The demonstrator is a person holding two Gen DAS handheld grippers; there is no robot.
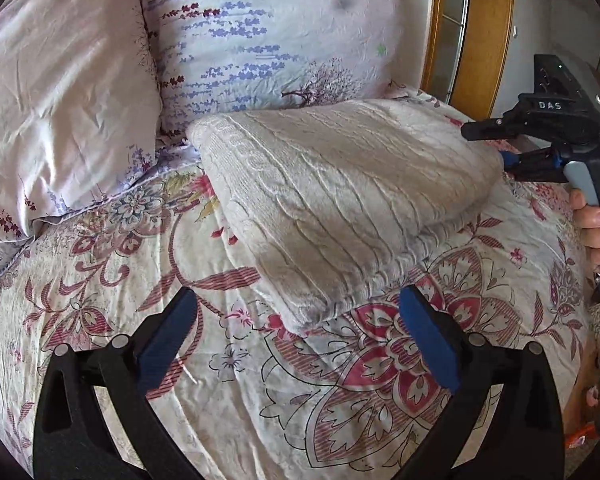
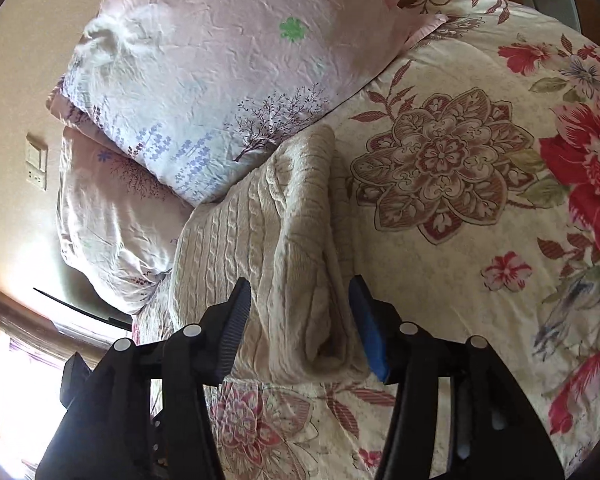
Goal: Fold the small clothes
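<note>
Spread across nearly everything in view is a bed [image 1: 100, 280] under a cream quilt printed with red and maroon flowers, a soft wide surface that suits laying cloth flat, with a wooden door frame [image 1: 488, 20] beyond its far right corner. Two pale pillows [image 1: 268, 28] in a lavender sprig print are propped at the far end, out of the working area. Just near of them, with one corner touching the right pillow, lies the task's thing, a cream cable-knit garment [image 1: 340, 200], already doubled into a thick, roughly rectangular bundle resting on the quilt; judging by its tidy edges and stacked layers, the folding looks close to finished. Its near corner points toward the left gripper [image 1: 300, 332], whose blue-padded fingers are spread wide and hold nothing, hovering just short of that corner, probably placed to pinch or steady it. At the right end of the bundle sits the right gripper [image 2: 300, 320], held in a hand [image 1: 596, 224] seen at the frame's right edge; in its own view the fingers are parted on either side of the rolled end [image 2: 320, 320] of the knit, close to the cloth but not visibly clamping it, a stance suited to squaring or releasing that fold. A wall switch [image 2: 36, 164] shows at the far left
</note>
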